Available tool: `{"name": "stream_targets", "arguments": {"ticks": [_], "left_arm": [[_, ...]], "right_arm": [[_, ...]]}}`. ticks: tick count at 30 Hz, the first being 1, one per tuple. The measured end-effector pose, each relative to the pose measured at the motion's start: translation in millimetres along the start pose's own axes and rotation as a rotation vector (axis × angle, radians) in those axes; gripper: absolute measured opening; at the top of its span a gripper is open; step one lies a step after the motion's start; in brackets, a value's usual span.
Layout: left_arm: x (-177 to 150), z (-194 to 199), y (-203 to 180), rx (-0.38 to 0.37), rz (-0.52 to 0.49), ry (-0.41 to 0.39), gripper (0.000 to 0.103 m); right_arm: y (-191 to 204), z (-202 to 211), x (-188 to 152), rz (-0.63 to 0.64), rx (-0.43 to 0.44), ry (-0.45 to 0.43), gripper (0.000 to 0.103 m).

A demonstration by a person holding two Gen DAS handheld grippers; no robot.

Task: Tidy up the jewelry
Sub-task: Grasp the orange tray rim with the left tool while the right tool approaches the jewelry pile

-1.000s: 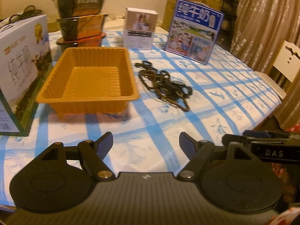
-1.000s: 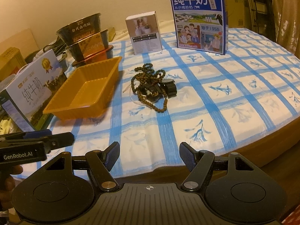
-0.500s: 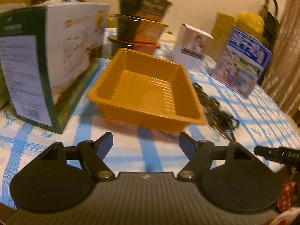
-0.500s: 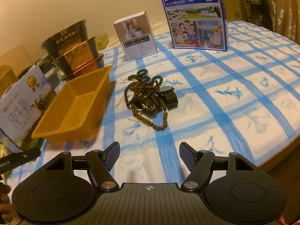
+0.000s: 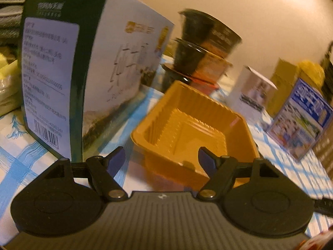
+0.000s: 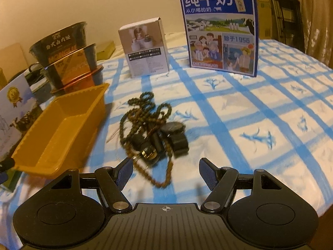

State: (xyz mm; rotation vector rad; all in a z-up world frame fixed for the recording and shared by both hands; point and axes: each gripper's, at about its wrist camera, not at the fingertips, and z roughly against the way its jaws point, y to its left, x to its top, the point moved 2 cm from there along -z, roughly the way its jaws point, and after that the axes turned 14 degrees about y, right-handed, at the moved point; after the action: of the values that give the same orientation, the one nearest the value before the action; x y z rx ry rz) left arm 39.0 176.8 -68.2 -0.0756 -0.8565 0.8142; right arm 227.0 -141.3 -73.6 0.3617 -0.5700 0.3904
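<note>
Progress: by the look of things, the sorting has barely begun; nothing has been put away yet.
Jewelry: a tangled pile of bead strings (image 6: 145,129) with a dark watch (image 6: 177,135) and a gold-toned piece lies on the checked cloth of the counter (image 6: 260,125), centre of the right wrist view, just right of the tray.
Tray: the orange tray (image 6: 60,129) holds nothing; in the left wrist view its near corner (image 5: 187,133) sits low centre, beside a tall green and white carton (image 5: 83,79).
Right hand-held gripper (image 6: 165,171): released, its jaws wide apart with nothing between them, poised just short of the pile's near end.
Left hand-held gripper (image 5: 161,159): released too, nothing in it, aimed at the tray's near corner.
Left to do: I judge that every piece still needs picking up and setting in the tray; the tangle may come up as one clump.
Backdrop: stacked dark bowls (image 6: 66,56), a small white box (image 6: 145,48) and a blue milk carton (image 6: 220,29) stand along the upper part of the frame.
</note>
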Motion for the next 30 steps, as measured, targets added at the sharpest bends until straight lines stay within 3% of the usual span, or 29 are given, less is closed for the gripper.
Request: {"name": "stream_targets", "arguments": {"ticks": [5,13,22,26,30], "left_arm": [[5,-21,2,-0.004,0.083,-0.027,0.07],[15,-49,-1,0.024,0.079,-0.031,0.058],[19,-58,-6,0.054,0.007,-0.064,0.036],[16,-59,-6,0.035,-0.033,-0.052,0.01],[13,-55,-15,0.008,-0.099,-0.058,0.006]], "right_arm": [[-9,-15,7,-0.004,-0.015,-0.009,0.07],[-21,-35,13,-0.05,0.006,0.0,0.07],[-30,-44,17,-0.08,0.028,-0.005,0.07],[-36,-42,16,-0.081,0.019,-0.008,0.07],[-46,-36,15,-0.105,0.009,-0.023,0.07]]}}
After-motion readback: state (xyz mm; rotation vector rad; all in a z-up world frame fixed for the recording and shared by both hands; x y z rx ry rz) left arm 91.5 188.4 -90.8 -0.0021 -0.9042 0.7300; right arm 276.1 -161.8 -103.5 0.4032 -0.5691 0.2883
